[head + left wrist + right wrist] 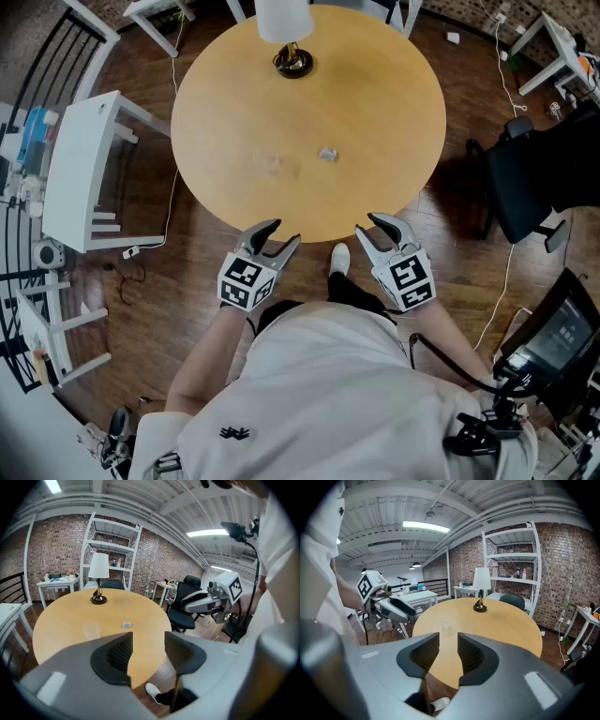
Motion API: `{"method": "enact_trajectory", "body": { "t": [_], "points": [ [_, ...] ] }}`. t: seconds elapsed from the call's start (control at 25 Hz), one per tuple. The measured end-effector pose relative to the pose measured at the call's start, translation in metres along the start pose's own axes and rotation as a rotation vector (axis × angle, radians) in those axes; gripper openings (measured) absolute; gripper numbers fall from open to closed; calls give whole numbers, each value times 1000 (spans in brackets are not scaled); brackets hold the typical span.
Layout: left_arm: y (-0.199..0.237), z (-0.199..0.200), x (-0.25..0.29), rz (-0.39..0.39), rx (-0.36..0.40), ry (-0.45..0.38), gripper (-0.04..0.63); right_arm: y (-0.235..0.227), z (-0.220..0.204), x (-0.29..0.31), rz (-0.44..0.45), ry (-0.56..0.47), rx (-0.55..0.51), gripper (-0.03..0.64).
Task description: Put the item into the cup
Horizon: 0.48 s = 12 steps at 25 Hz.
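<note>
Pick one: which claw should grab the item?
Left, probably. Both claws are open and empty, but the left claw faces the item directly; the right claw faces the cup.

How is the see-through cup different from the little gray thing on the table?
The cup is clear and hard to spot; the little gray thing is solid and easy to see. The cup stands taller; the little gray thing lies low and crumpled. Both sit apart on the round table, with nothing touching them.
</note>
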<state>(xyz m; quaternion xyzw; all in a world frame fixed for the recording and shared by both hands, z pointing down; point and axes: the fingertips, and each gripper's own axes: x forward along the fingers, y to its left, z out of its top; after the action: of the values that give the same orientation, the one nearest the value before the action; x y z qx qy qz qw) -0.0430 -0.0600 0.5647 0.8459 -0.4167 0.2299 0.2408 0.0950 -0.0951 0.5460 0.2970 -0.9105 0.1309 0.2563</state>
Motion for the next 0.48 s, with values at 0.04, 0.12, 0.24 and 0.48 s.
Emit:
{"method": "enact_trajectory", "body": {
  "t": [0.04, 0.12, 0.24, 0.48],
  "points": [
    [7, 7, 18, -2, 10, 8, 181, -13, 2, 2, -7, 0, -1, 124],
    [22, 19, 56, -8, 21, 29, 181, -37, 5, 8, -22, 3, -4, 124],
    [44, 24, 108, -32, 18, 83, 181, -57, -3, 18, -29, 27, 3, 126],
    [82, 24, 201, -63, 24, 209, 181, -83, -8, 10, -135, 58, 58, 130]
  ]
}}
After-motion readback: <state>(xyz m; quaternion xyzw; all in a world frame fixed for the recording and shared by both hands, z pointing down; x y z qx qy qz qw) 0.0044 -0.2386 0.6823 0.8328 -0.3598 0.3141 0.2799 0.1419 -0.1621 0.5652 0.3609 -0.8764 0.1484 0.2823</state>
